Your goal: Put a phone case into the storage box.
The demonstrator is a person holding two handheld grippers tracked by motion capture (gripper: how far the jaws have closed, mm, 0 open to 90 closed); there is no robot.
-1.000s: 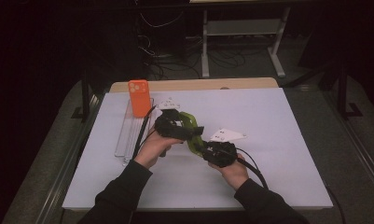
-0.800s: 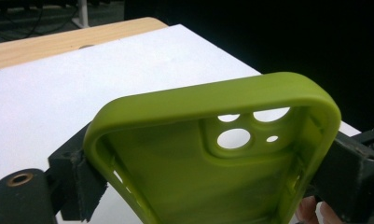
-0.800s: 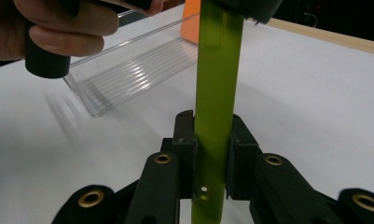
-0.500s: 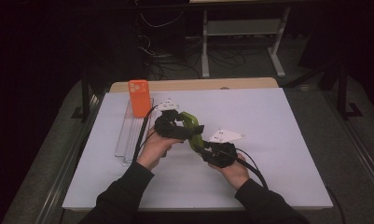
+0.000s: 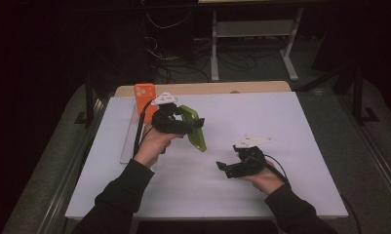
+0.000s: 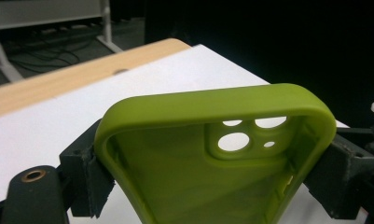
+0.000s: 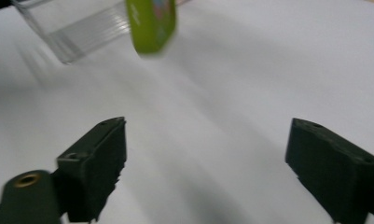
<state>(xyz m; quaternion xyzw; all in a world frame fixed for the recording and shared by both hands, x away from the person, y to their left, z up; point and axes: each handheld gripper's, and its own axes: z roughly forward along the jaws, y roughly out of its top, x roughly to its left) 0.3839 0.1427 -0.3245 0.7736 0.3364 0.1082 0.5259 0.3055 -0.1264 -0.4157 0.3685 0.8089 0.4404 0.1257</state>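
Note:
A green phone case (image 5: 196, 130) hangs above the white table (image 5: 261, 117), tilted, with my left gripper (image 5: 185, 126) shut on it. In the left gripper view the case (image 6: 175, 186) shows its hollow inside and camera holes, and both pads press its long sides. My right gripper (image 5: 226, 168) rests low on the table to the right and nearer the person, apart from the case. In the right gripper view its jaws stand wide open around my right gripper (image 7: 205, 163) with bare table between them, and the case's lower end (image 7: 152, 21) hangs farther off.
An orange phone case (image 5: 145, 96) stands upright at the far end of a clear plastic rack (image 5: 128, 141) along the table's left side; the rack (image 7: 77, 28) also appears in the right gripper view. A wooden strip (image 5: 232, 87) borders the far edge.
Both grippers were together at the green case. Now the left one has carried it up and back to the left; the right one has let go, opened and drawn back right.

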